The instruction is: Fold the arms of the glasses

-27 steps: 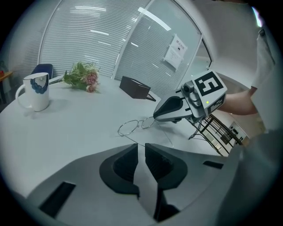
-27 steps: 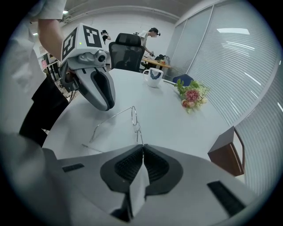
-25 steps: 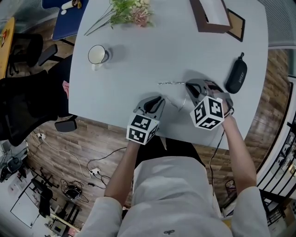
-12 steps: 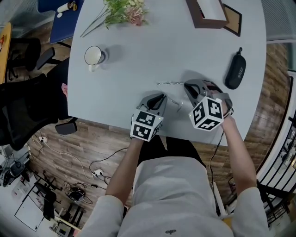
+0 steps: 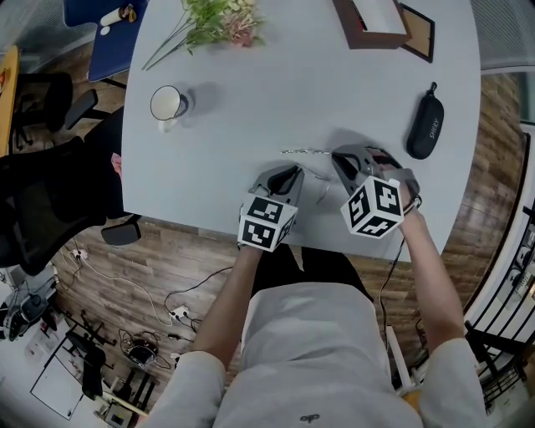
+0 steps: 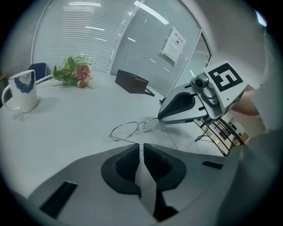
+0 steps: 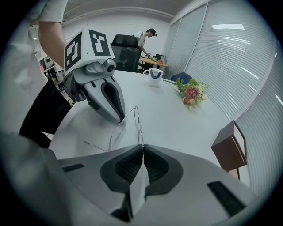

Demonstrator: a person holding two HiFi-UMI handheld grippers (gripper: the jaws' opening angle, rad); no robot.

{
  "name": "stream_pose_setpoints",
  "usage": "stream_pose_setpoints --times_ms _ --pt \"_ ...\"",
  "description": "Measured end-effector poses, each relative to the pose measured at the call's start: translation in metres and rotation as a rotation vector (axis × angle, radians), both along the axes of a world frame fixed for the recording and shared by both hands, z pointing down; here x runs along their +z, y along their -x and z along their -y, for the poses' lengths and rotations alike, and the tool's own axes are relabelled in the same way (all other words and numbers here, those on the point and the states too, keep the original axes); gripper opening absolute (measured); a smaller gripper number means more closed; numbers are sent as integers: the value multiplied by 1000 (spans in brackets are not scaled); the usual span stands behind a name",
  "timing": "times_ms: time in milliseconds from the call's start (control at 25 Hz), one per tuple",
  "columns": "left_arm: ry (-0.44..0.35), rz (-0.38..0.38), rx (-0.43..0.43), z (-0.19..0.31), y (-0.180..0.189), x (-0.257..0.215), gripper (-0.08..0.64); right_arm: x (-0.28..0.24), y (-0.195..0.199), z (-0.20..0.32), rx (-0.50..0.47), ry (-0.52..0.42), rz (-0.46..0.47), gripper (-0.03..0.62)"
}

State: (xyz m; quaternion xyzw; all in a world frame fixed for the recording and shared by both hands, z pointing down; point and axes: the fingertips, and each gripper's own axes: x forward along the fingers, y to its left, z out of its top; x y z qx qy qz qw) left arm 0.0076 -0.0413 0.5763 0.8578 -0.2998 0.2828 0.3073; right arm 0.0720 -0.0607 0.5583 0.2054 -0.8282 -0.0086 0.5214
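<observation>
Thin wire-rimmed glasses (image 6: 132,129) rest near the front edge of the pale grey table (image 5: 251,109). In the right gripper view my right gripper (image 7: 142,145) is shut on the rim at the near end of the frame (image 7: 136,118). In the left gripper view the same gripper's tip (image 6: 161,118) sits at the right lens. My left gripper (image 6: 141,145) is shut on the end of one thin arm, which runs from the far lens into its jaws. In the head view the two grippers (image 5: 292,173) (image 5: 338,157) stand close together over the glasses (image 5: 308,152). The other arm lies spread on the table.
A white mug (image 5: 167,103) stands at the left and a bunch of flowers (image 5: 219,23) lies at the far side. A brown picture frame (image 5: 376,25) is at the far right, with a black glasses case (image 5: 425,125) at the right edge. An office chair (image 5: 50,184) stands left of the table.
The left gripper has edged slightly to the right, toward the right gripper. The right gripper and the glasses' front stay where they were.
</observation>
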Motion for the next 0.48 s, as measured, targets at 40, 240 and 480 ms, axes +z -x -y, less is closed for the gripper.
stream_pose_setpoints --times_ms 40,240,480 --pt "2 1 -2 1 -1 1 43 1 1 0 -1 2 1 15" --pt "5 -2 -12 7 -6 2 43 2 2 -2 -8 7 0 15" --pt "9 -7 -31 12 -7 1 43 1 4 -1 -7 11 0 15"
